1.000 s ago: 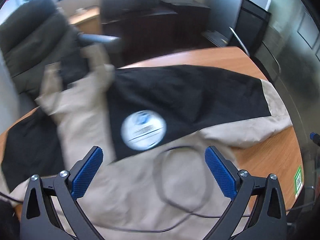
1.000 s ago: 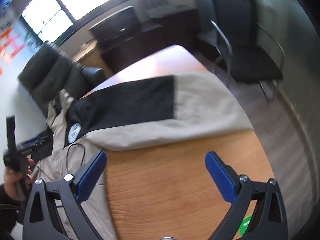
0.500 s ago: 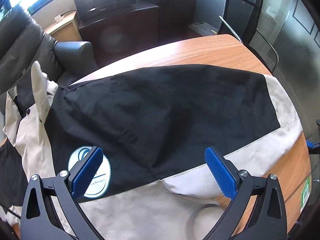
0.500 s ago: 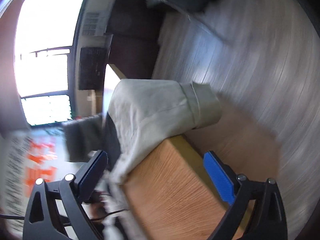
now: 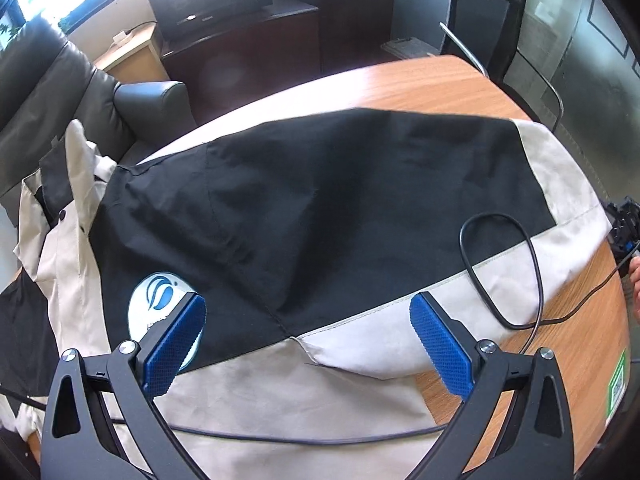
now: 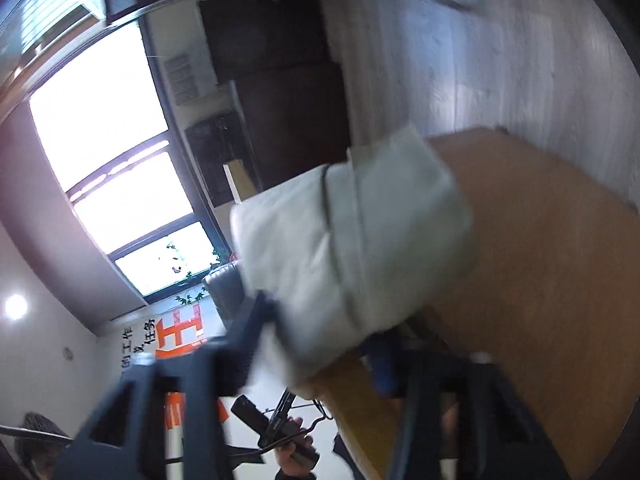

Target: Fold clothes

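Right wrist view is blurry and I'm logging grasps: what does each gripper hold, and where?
Left gripper: open, nothing held. Right gripper: jaws have just been closing around the beige jacket sleeve at its cuff end; blur hides whether they grip.

The jacket (image 5: 320,216) was black across its broad middle panel and pale beige at the sleeve, hem and collar side, with a round white badge (image 5: 158,304) bearing a blue swirl. The desk (image 5: 580,344) was warm orange-brown wood with fine grain. The left tongs (image 5: 308,344) had black arms and bright blue dimpled pads. A thin black cable (image 5: 500,264) looped over the beige cloth. The armchair (image 5: 52,92) was dark grey-black leather. The floor (image 6: 500,60) showed pale grey planks.
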Motion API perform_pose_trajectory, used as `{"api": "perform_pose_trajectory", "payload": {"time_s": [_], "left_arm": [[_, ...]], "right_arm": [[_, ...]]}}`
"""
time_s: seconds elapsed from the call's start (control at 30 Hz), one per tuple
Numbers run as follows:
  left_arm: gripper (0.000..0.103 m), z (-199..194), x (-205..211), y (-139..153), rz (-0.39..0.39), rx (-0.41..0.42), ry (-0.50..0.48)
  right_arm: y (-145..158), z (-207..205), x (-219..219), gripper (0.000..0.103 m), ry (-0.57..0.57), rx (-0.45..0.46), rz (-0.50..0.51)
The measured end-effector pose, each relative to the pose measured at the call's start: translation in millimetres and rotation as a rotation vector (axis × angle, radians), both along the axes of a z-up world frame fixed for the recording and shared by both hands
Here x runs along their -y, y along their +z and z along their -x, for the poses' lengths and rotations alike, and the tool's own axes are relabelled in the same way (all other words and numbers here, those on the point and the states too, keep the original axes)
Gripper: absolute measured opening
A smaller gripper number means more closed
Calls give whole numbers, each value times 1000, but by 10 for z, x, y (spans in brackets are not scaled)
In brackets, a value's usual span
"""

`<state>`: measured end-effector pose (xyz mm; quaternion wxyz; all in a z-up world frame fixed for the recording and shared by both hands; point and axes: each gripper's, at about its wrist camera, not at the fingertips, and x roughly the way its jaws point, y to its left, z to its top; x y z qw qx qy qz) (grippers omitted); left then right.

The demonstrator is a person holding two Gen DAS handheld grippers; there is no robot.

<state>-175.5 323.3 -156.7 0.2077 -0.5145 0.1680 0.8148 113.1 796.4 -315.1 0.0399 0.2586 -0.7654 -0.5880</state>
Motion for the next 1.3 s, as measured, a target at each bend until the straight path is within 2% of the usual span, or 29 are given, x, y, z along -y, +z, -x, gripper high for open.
{"api": "perform_pose_trajectory", "payload": {"time_s": [0.03,0.13,0.23,0.3,0.37,0.43,0.5,0.63,0.7,0.83,0.9,1.03,1.07,1.17,1.3], "left_arm": [[103,3,36,18,-7,-1,10],[103,1,178,81,-28,-3,40],[103,47,388,156,-50,-7,72],[103,61,585,243,-63,-17,95],[103,60,806,356,-72,-29,118],[103,50,1178,566,-69,-43,141],[103,-36,1625,850,-56,-69,163],[103,-309,3057,1581,3,-126,320],[103,-455,3790,1934,30,-149,407],[103,-672,4887,2110,101,-160,548],[103,-733,5266,2047,111,-175,574],[103,-726,5808,1666,2,-128,613],[103,-735,5898,1581,-14,-118,615],[103,-743,6087,1302,-60,-85,623],[103,-782,6262,1107,-87,-61,622]], "right_arm": [[208,7,-14,20,1,2,-80],[875,64,31,12,6,-7,-302],[1687,138,211,11,-4,-31,-558],[2345,176,508,11,-3,-97,-769],[3088,269,986,11,31,-185,-1002],[3608,347,1494,11,72,-262,-1160],[3978,417,2015,11,109,-333,-1275],[4362,554,2877,11,176,-404,-1405],[4341,718,3398,11,254,-432,-1420],[4010,1230,4757,11,447,-496,-1372],[3736,1465,5414,11,509,-510,-1348],[3176,2245,6701,11,631,-467,-1376],[2997,2442,6955,11,660,-446,-1404],[2363,2701,7676,10,758,-369,-1513],[1686,2810,8299,9,859,-282,-1707]]}}
